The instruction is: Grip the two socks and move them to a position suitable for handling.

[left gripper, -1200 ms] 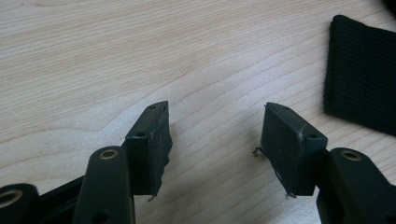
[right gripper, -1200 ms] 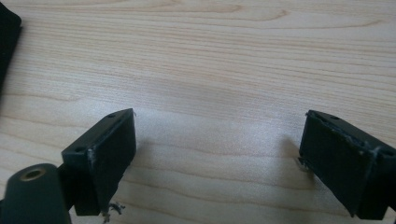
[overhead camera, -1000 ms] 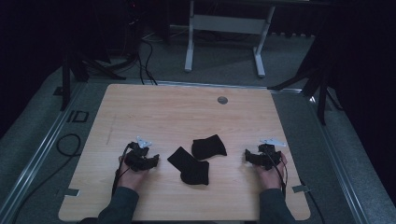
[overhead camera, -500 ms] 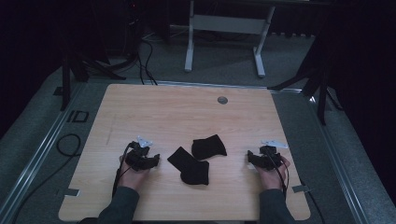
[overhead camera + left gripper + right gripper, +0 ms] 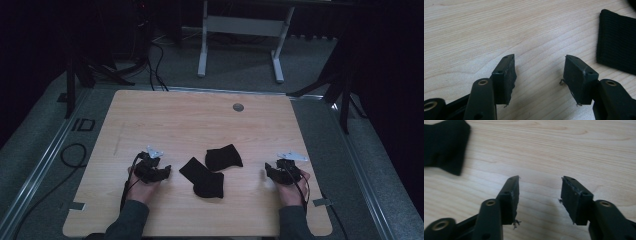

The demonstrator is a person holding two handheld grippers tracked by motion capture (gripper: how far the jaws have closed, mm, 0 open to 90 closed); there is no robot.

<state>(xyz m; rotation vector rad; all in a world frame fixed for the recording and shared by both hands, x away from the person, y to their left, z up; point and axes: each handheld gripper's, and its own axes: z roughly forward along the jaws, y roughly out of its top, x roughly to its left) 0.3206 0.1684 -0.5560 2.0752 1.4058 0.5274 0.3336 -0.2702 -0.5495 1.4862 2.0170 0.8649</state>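
Two black knitted fabric pieces, socks by the look of them, lie mid-bench on the pale wooden bench (image 5: 165,115): the nearer black sock (image 5: 202,177) overlaps the corner of the farther black sock (image 5: 223,157), so they touch. The left gripper (image 5: 159,172) sits just beside the nearer sock, jaws parted with bare wood between them; in the left gripper view the ribbed cuff of a sock (image 5: 616,41) lies off to the upper right of its jaws. The right gripper (image 5: 272,172) rests near the bench's right side, well apart from the farther sock; its jaws have just been closing, yet they stand parted with nothing between them, and the right gripper view has a sock (image 5: 445,146) up at the left. To do this well, I'd say each gripper should take one sock at a free edge, pinch a single layer low against the wood, and lift the top piece first so the overlap doesn't drag the other. Around them: a small round grey grommet (image 5: 238,107) far up the bench, a white metal frame (image 5: 240,30) on the floor beyond, cables (image 5: 155,60) trailing left. Nothing blocks either reach.
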